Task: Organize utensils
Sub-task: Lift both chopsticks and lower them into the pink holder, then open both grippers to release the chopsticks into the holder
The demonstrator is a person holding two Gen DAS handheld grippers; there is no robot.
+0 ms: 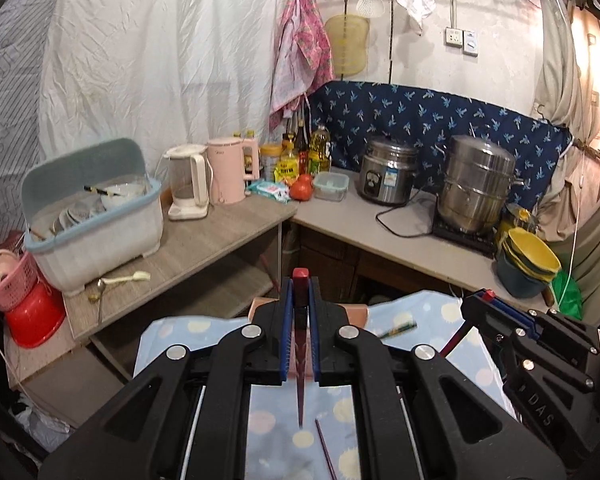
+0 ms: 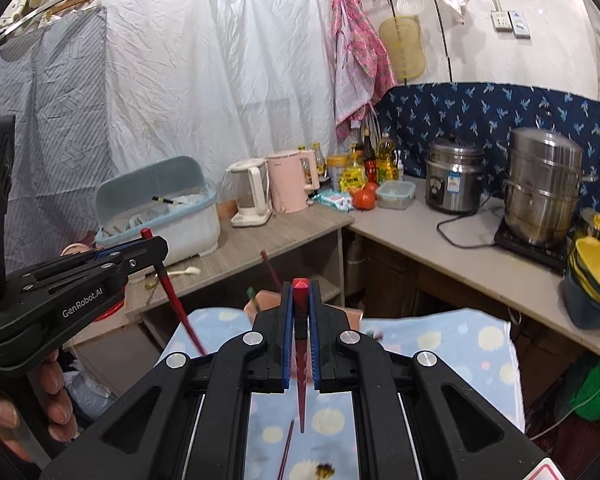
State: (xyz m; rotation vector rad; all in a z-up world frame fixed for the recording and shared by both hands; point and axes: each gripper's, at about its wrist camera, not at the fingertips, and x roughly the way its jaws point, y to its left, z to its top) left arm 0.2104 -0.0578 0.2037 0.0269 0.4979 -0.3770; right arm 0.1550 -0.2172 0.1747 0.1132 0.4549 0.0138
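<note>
Left wrist view: a red chopstick (image 1: 300,320) is pinched between closed left fingers (image 1: 288,312), another chopstick (image 2: 301,320) by the right fingers (image 2: 288,320); loose ones below, spoon (image 1: 100,292) on counter (image 1: 204,236) unsorted.

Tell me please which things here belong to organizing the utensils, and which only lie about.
Belong to the job:
- red chopstick in the left gripper
- red chopstick in the right gripper
- loose chopstick on the dotted cloth
- dish bin
- spoon

Only lying about:
- pink kettle
- rice cooker
- steel pot
- tomato
</note>
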